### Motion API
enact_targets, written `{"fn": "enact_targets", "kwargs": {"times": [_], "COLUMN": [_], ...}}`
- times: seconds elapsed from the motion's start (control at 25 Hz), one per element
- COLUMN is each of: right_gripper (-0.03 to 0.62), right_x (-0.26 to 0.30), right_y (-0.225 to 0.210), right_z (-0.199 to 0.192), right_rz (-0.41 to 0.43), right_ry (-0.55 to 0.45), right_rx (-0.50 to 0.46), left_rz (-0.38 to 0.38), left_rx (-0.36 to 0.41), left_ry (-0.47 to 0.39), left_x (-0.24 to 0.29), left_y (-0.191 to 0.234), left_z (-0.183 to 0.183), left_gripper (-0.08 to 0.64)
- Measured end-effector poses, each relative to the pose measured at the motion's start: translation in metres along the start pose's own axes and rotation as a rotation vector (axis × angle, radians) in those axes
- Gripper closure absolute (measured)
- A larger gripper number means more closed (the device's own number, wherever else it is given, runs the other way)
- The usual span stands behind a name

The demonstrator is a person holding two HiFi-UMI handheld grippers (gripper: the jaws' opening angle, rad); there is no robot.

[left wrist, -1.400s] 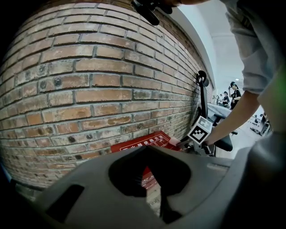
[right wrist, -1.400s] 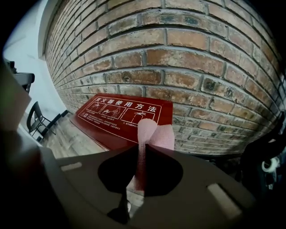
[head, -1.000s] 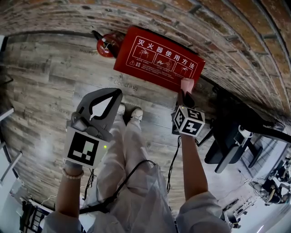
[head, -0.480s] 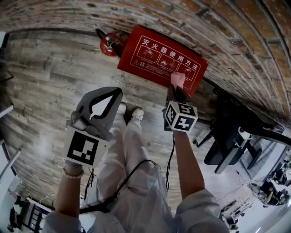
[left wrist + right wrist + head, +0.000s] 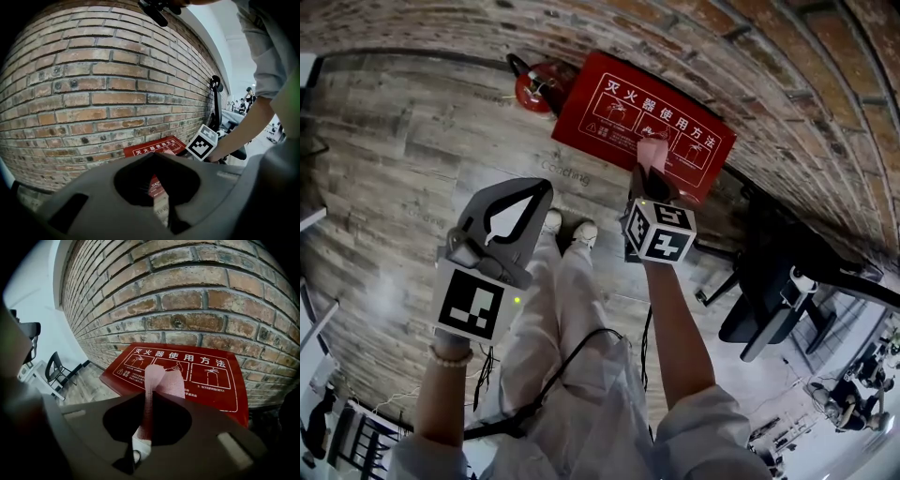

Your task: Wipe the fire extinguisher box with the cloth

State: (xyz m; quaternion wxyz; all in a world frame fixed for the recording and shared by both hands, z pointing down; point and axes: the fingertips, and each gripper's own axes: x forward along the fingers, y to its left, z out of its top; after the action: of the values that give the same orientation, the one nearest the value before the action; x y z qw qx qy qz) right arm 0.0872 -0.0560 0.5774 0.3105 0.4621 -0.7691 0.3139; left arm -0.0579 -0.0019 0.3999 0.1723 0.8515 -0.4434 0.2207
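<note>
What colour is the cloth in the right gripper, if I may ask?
Pale pink; the cloth shows best in the right gripper view.

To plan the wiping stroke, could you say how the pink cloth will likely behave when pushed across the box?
Probably floppy: the cloth folds over beyond the shut jaws of the right gripper. Likely light, as a pinch holds it. It may bunch against the fire extinguisher box.
</note>
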Motion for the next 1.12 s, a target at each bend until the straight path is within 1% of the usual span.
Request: {"fn": "enact_targets", "kwargs": {"times": [0.24,0.68,1.12], "right_gripper": [0.565,0.565,0.565], "right_x": [0.008,0.028,0.052], "right_y": [0.024,0.073,0.137], "right_z": [0.005,0.010,0.013], "right_rz": [0.043,0.149,0.265], "right_ry": [0.001,0.034,0.069], "right_rx": [-0.022,-0.106,-0.229], "left_rz": [0.013,0.037,0.056], "left_rx": [-0.008,-0.030,-0.036], "left_ry": [-0.005,-0.005,0.001], "left_x": [-0.005,-0.014,-0.023], "left_y": [0.003,0.010,0.019], "left_z": [-0.001,-0.009,-0.018], "left_gripper": [0.560,0.560,0.560]}}
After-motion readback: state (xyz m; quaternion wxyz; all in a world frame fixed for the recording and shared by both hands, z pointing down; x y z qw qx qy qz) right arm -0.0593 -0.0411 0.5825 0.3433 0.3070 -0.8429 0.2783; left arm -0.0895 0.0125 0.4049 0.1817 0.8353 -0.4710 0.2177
